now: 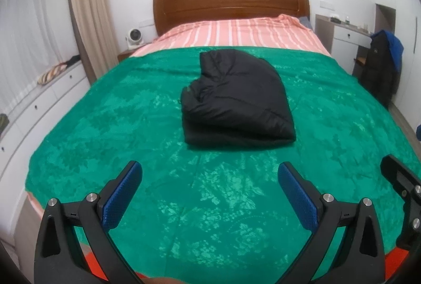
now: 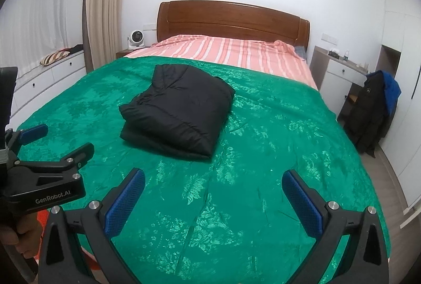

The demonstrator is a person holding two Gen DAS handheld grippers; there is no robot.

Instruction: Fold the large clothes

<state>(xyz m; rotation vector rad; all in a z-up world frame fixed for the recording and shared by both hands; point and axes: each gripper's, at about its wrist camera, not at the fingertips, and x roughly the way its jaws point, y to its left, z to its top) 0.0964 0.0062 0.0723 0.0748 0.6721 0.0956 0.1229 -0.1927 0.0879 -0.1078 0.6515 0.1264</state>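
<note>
A black padded jacket [image 1: 234,100] lies folded in a compact bundle on the green bedspread [image 1: 118,126], near the middle of the bed. It also shows in the right wrist view [image 2: 179,110], left of centre. My left gripper [image 1: 210,178] is open and empty, held above the near end of the bed, short of the jacket. My right gripper [image 2: 213,186] is open and empty too, to the right of the left one. The left gripper also shows at the left edge of the right wrist view [image 2: 60,142]. Neither gripper touches the jacket.
A pink striped sheet [image 1: 236,34] and wooden headboard [image 1: 229,2] are at the far end. White drawers [image 1: 39,105] run along the left wall. A desk [image 2: 342,71] and a chair hung with dark and blue coats [image 2: 373,105] stand right of the bed.
</note>
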